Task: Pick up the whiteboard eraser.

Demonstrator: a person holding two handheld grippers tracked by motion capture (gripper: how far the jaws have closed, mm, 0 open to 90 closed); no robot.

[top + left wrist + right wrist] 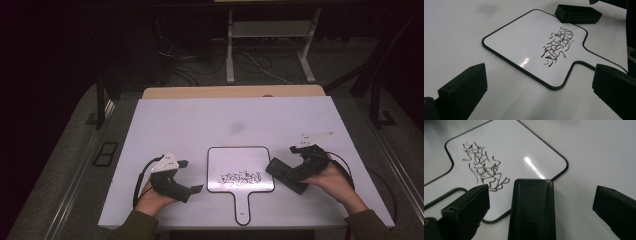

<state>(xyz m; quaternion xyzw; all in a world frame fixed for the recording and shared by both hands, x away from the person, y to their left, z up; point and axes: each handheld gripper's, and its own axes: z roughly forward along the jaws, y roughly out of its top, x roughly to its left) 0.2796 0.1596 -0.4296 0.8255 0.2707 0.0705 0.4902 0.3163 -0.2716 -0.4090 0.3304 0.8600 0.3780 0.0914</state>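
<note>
Lying between spread jaws, eraser [532, 207] near end cut off; scribble [484, 167] illegible.

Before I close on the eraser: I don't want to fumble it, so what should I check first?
1. Right gripper open: ok.
2. Eraser between its jaws: ok, neither jaw touches it.
3. Eraser centred in the gap: not ok, it sits nearer one jaw.
4. Left gripper off the board: ok, open beside it.
5. Scribble uncovered: ok.
</note>
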